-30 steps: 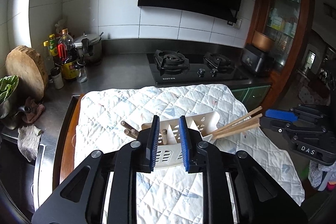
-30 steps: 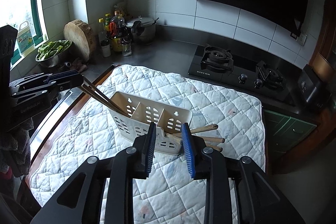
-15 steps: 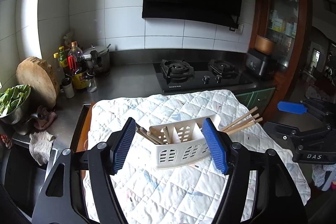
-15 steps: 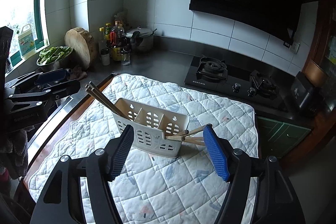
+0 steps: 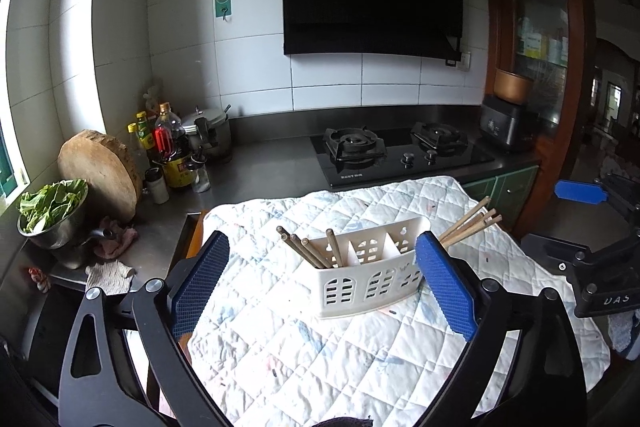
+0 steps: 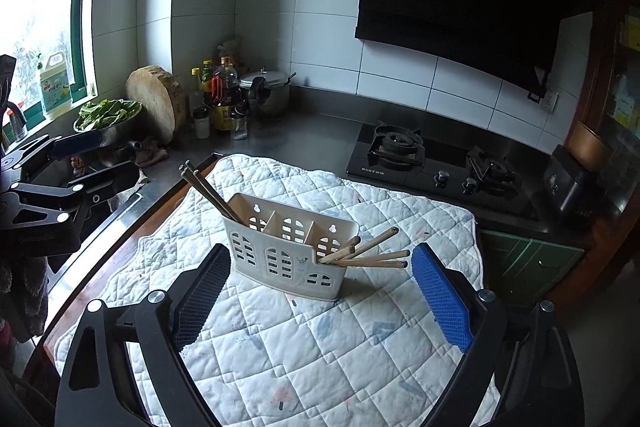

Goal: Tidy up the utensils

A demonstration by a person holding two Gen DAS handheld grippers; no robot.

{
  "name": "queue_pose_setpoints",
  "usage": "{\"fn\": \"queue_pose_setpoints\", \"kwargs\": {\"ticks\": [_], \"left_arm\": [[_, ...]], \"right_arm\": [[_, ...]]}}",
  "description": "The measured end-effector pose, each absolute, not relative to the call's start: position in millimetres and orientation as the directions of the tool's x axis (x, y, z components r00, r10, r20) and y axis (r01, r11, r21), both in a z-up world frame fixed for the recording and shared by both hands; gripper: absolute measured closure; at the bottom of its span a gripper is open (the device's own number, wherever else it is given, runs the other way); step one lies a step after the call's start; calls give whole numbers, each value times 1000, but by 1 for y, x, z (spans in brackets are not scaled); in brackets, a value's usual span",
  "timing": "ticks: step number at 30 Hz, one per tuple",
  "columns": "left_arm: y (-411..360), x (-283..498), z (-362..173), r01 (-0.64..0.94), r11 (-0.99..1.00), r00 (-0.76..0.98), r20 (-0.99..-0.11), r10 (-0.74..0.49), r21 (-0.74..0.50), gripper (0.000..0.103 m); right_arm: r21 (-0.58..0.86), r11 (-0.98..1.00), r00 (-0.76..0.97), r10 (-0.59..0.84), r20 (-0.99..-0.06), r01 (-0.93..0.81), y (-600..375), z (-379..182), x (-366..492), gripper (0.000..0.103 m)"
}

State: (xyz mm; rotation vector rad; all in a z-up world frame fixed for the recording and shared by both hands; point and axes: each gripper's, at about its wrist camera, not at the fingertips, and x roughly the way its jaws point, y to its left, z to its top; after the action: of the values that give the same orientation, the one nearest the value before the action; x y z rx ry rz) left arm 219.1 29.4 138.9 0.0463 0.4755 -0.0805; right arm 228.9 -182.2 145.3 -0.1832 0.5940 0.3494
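Observation:
A white slotted utensil caddy (image 5: 368, 271) (image 6: 288, 259) stands upright on a quilted cloth (image 5: 320, 355). Wooden chopsticks (image 5: 308, 247) lean out of its left end compartment. More chopsticks (image 5: 468, 223) (image 6: 368, 251) fan out of the right end; the middle compartment looks empty. My left gripper (image 5: 320, 241) hovers in front of the caddy, its jaws opening wide, with nothing held between the blue pads. My right gripper (image 6: 320, 255) faces the caddy from the other side, its jaws also opening and empty. Each gripper shows at the edge of the other's view (image 5: 568, 223) (image 6: 108, 159).
A black gas hob (image 5: 400, 151) sits behind the cloth. Bottles (image 5: 172, 155), a pressure cooker (image 5: 208, 131), a round chopping block (image 5: 100, 175) and a bowl of greens (image 5: 52, 211) crowd the back left counter. Rags (image 5: 112, 271) lie by the sink. A dark cooker (image 5: 508, 127) stands at the right.
Both grippers went from nearly shut to wide open and drew back and up from the caddy. The chopsticks they were next to stay in the end compartments.

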Motion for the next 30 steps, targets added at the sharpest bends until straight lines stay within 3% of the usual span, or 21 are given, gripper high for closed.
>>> {"fn": "queue_pose_setpoints", "kwargs": {"ticks": [30], "left_arm": [[34,144,111,107,994,904,-416,-94,8,5]], "right_arm": [[-21,957,831,241,-502,-291,-198,105,158,7]]}}
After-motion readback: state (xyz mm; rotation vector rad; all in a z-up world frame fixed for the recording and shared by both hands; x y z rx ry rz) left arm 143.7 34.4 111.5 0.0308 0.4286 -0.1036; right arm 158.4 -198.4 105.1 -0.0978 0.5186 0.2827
